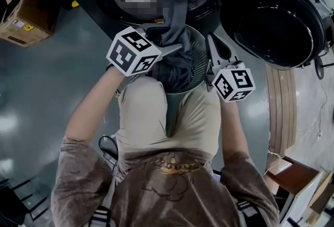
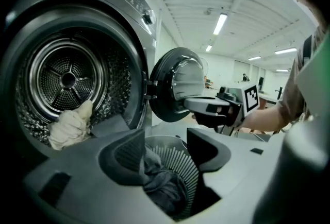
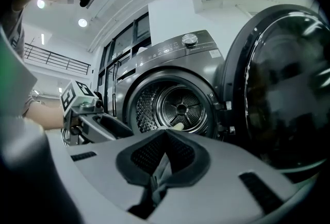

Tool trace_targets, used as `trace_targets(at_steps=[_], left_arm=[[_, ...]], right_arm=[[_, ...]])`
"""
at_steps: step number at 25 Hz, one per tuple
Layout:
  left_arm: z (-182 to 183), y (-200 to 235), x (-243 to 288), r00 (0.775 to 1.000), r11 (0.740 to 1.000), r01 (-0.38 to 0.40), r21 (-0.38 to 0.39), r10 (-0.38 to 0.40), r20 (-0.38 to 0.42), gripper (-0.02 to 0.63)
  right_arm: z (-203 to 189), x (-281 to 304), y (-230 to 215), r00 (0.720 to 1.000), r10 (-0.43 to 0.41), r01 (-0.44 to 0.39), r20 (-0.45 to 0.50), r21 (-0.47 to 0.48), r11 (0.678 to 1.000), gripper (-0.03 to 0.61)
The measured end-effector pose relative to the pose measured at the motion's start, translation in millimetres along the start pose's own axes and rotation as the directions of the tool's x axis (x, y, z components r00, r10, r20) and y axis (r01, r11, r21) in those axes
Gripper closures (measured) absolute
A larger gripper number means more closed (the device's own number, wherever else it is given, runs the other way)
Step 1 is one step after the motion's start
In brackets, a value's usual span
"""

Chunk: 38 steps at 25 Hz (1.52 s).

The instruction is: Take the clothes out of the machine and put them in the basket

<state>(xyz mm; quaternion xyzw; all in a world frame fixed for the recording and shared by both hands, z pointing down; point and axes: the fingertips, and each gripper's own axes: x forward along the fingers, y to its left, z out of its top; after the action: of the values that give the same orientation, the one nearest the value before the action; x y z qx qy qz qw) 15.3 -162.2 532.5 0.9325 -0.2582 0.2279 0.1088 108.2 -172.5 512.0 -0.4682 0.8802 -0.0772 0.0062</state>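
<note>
Left gripper (image 2: pixel 167 153) hangs half open and empty over the basket (image 2: pixel 181 166), dark clothes (image 2: pixel 160 183) heaped just under it, right gripper (image 3: pixel 164 158) clamped on the rim, so lift clear, then go deep into the drum (image 2: pixel 67 79) for that cream garment (image 2: pixel 72 125), I'd say.

A cardboard box (image 1: pixel 22 16) sits on the glossy grey floor (image 1: pixel 47 95).
</note>
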Motion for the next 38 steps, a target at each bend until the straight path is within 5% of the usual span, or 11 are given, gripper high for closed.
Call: trace_targets(at_steps=[9, 21, 30, 38], left_arm=[[3.8, 85.8, 13.3, 0.965, 0.966, -0.257, 0.002, 0.257, 0.045, 0.281], [-10.1, 243.1, 48.4, 0.820, 0.822, -0.555, 0.124, 0.567, -0.085, 0.198], [-21.9, 320.9, 74.2, 0.733, 0.764, -0.617, 0.189, 0.645, -0.215, 0.178], [-58.9, 351.4, 88.4, 0.682, 0.768, -0.617, 0.175, 0.632, -0.368, 0.189]], right_arm=[[-9.3, 4.3, -4.0, 1.000, -0.010, 0.010, -0.012, 0.013, 1.000, 0.583], [-28.8, 15.2, -4.6, 0.999, -0.016, 0.018, -0.052, 0.035, 0.999, 0.583], [-37.9, 19.8, -13.0, 0.997, -0.030, 0.033, -0.076, 0.045, 0.998, 0.583], [-39.6, 21.9, -23.9, 0.995, -0.046, 0.050, -0.089, 0.040, 0.998, 0.583]])
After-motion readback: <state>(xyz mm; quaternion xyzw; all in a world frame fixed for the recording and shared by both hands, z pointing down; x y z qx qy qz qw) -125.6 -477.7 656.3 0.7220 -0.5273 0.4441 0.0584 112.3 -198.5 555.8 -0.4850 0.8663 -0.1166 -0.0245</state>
